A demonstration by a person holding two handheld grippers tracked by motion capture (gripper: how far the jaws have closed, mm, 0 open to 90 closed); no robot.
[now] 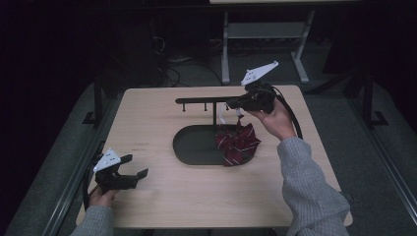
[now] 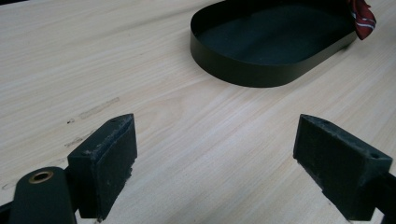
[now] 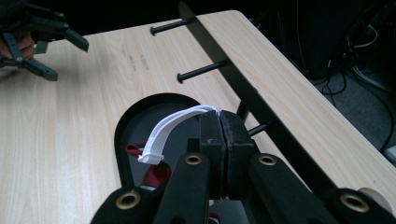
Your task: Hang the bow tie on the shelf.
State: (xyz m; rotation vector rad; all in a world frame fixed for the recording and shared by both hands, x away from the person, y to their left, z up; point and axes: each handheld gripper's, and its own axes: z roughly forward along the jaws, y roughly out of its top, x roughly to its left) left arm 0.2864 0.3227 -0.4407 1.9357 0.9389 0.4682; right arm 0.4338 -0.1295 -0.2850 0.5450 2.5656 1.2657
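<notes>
The right hand-held gripper [image 3: 219,122] pinches the bow tie's [image 1: 238,142] white strap [image 3: 170,128], bow hanging down.

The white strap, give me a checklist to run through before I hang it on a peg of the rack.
1. Grip: right gripper shut on the white strap: ok.
2. Loop free of the jaws, open enough for a peg: cannot tell.
3. Bow lifted clear of the tray: not ok, it looks to rest partly on the tray rim.
4. Nearest peg bare: ok.
5. Strap lined up with that peg's tip: not ok, it sits below and short of it.
6. Left gripper open and out of the way near the table corner: ok.
</notes>
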